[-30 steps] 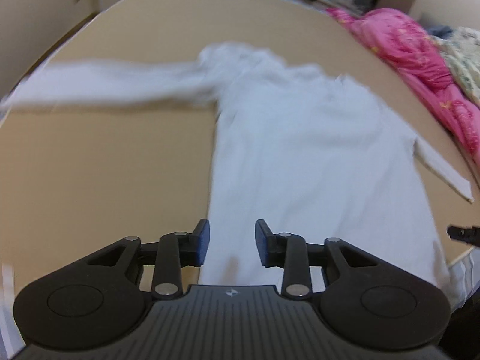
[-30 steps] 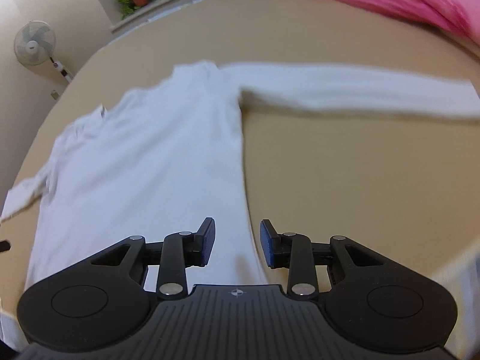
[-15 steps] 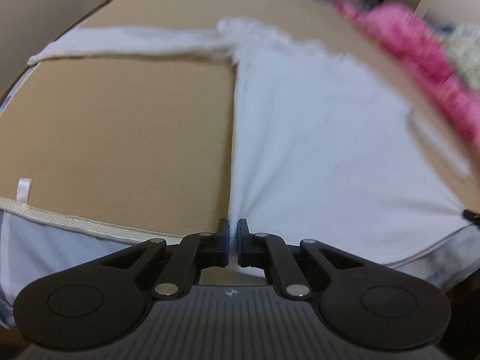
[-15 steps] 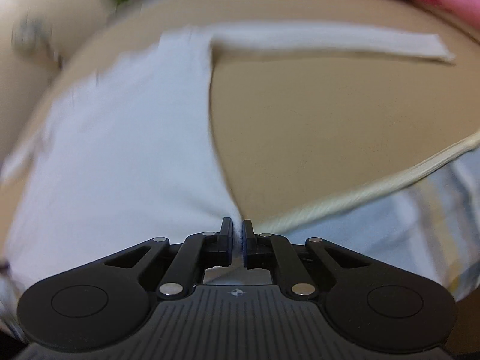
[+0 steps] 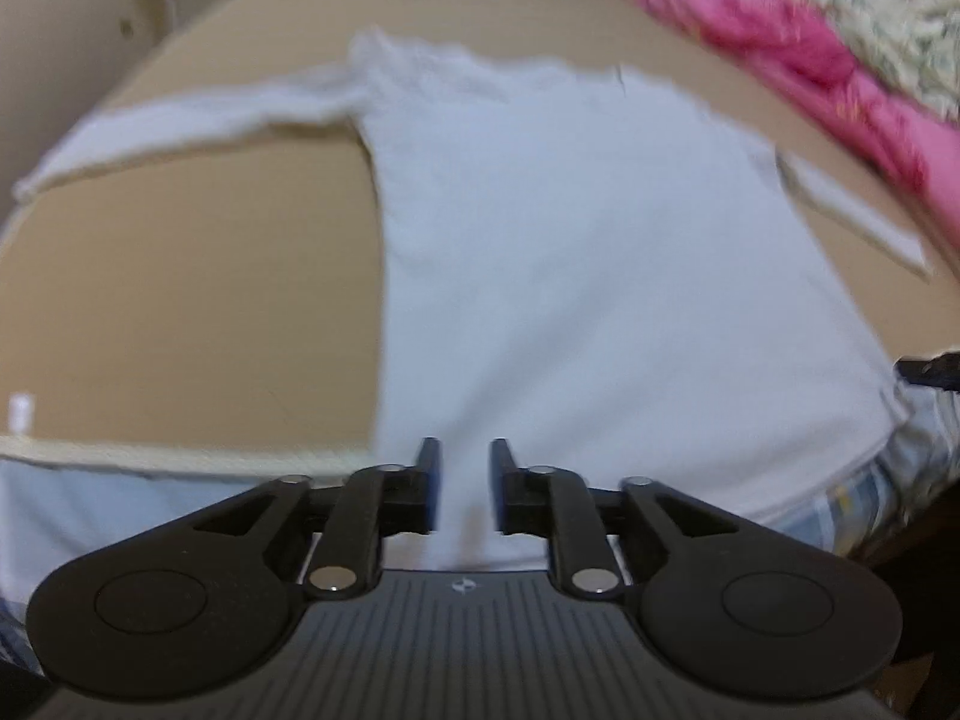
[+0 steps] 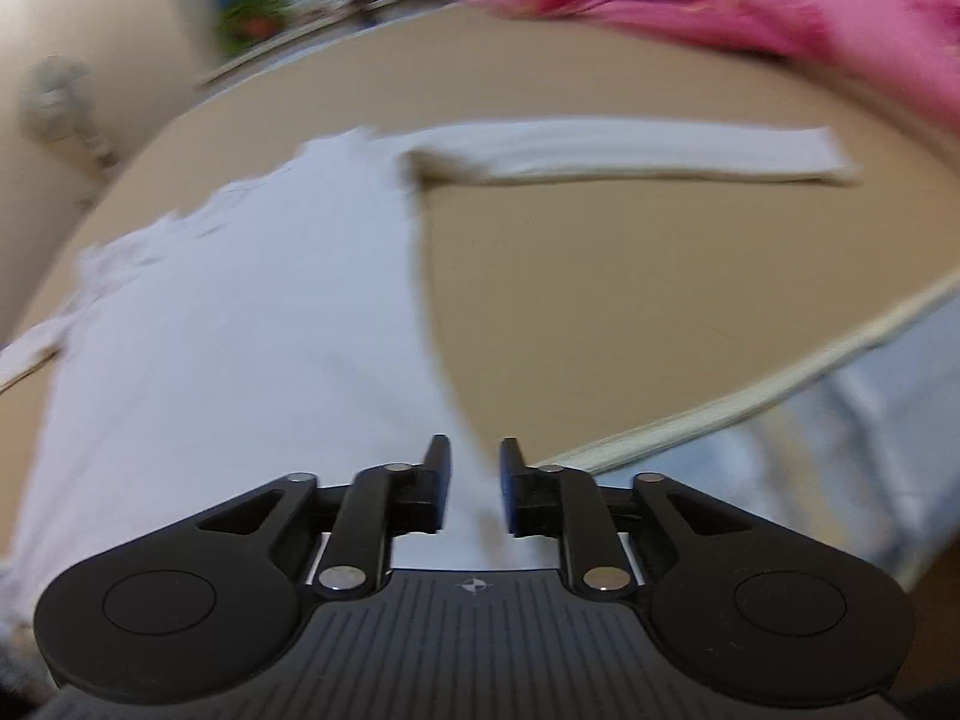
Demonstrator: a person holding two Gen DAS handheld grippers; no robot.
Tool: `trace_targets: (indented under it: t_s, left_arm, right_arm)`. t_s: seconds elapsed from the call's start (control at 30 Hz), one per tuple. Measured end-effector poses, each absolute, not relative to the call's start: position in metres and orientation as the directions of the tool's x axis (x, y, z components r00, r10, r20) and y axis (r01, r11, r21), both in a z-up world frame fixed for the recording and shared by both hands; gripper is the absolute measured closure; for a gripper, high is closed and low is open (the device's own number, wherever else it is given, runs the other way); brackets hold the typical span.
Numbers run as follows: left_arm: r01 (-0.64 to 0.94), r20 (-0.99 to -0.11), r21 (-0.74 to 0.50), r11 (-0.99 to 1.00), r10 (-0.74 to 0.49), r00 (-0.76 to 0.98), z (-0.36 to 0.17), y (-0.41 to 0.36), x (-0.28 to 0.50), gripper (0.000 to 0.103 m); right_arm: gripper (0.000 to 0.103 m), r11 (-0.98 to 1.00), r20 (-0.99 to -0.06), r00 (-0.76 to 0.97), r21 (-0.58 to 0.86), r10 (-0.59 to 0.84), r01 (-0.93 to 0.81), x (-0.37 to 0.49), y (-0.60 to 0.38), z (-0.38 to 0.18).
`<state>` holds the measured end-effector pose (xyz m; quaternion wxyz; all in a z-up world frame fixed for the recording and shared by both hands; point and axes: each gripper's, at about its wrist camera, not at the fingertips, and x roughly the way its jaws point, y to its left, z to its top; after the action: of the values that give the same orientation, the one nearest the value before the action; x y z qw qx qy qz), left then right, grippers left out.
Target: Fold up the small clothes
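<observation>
A white long-sleeved shirt point(image 5: 588, 276) lies flat on a tan board point(image 5: 180, 312), hem toward me, both sleeves spread out sideways. My left gripper point(image 5: 465, 480) is open and empty just above the hem near the shirt's left bottom corner. In the right wrist view the same shirt point(image 6: 240, 324) fills the left half, its right sleeve point(image 6: 648, 150) stretched to the right. My right gripper point(image 6: 474, 480) is open and empty over the hem at the shirt's right bottom corner. Both views are blurred by motion.
A pink blanket point(image 5: 828, 72) is heaped along the far right of the board, and it also shows in the right wrist view point(image 6: 750, 6). The board's front edge point(image 6: 750, 402) has light blue bedding point(image 6: 840, 420) below it. A fan point(image 6: 60, 102) stands at the far left.
Both grippers closed on the shirt's bottom corners half a second ago and have opened again, letting go of the hem. The shirt now lies straighter and closer to the front edge.
</observation>
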<state>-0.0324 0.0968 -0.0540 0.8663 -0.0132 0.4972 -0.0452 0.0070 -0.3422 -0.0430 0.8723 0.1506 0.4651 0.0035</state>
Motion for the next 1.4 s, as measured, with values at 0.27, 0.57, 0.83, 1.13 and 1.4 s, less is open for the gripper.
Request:
trace_targets:
  t_s: [0.27, 0.57, 0.83, 1.13, 1.4]
  left_arm:
    - [0.104, -0.828, -0.014, 0.994, -0.07, 0.556, -0.047, 0.072, -0.02, 0.06]
    - [0.112, -0.79, -0.039, 0.993, -0.099, 0.605, -0.059, 0.031, 0.032, 0.057]
    - [0.218, -0.85, 0.091, 0.972, -0.038, 0.525, -0.099, 0.011, 0.049, 0.055]
    - [0.219, -0.84, 0.082, 0.972, -0.051, 0.54, -0.105, 0.009, 0.054, 0.053]
    - [0.216, -0.836, 0.079, 0.973, -0.054, 0.547, -0.106, 0.009, 0.052, 0.053]
  right_arm:
    - [0.071, 0.936, -0.784, 0.608, 0.295, 0.123, 0.19, 0.015, -0.351, -0.032]
    - [0.069, 0.789, -0.685, 0.728, 0.436, -0.02, 0.433, 0.059, -0.479, -0.018]
    - [0.074, 0.56, -0.633, 0.757, 0.572, -0.164, 0.6, 0.103, -0.604, -0.064]
    - [0.075, 0.401, -0.638, 0.751, 0.651, -0.172, 0.645, 0.147, -0.675, -0.135]
    - [0.1, 0.34, -0.602, 0.721, 0.636, -0.344, 0.693, 0.142, -0.702, -0.14]
